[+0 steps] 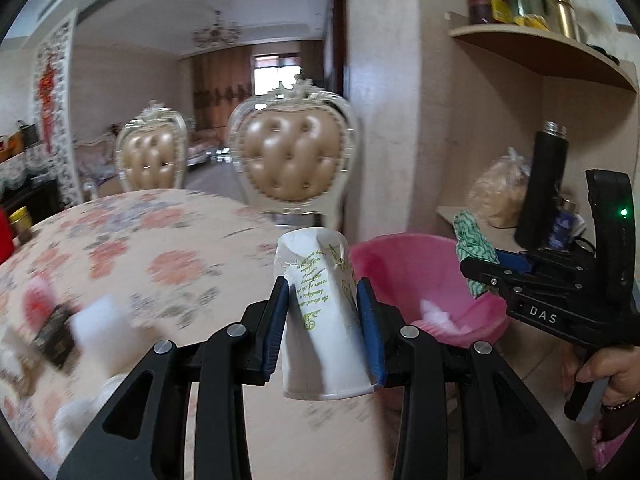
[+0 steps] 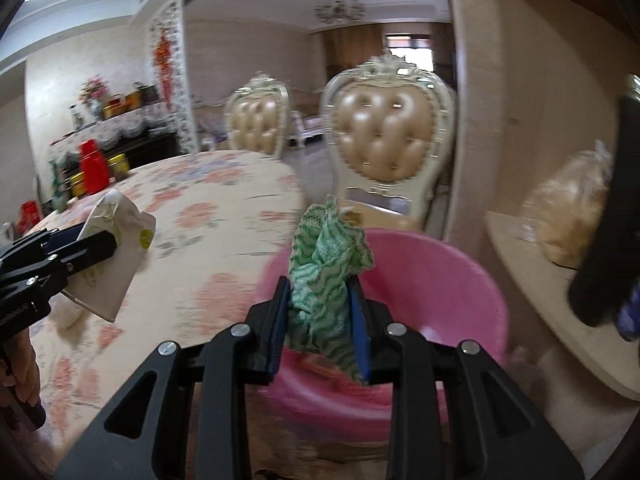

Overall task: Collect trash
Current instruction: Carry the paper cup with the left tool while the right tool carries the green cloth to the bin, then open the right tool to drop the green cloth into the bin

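Observation:
My left gripper (image 1: 323,294) is shut on a crushed white paper cup (image 1: 320,320) with green print, held over the table's right edge. The same cup (image 2: 116,256) shows at the left of the right wrist view. My right gripper (image 2: 320,300) is shut on a crumpled green-and-white wrapper (image 2: 326,268), held above the near rim of a pink basin (image 2: 440,292). In the left wrist view the basin (image 1: 400,268) sits just right of the cup, with white scraps (image 1: 436,314) inside, and the right gripper (image 1: 480,276) hangs over its right side with the wrapper (image 1: 472,240).
A floral-clothed table (image 1: 160,260) carries blurred litter (image 1: 60,332) at the left. Two tufted chairs (image 1: 296,160) stand behind it. A wall shelf (image 1: 540,48) with jars, a black flask (image 1: 540,184) and a bagged loaf (image 1: 500,192) are at the right. Red tins (image 2: 94,168) sit far left.

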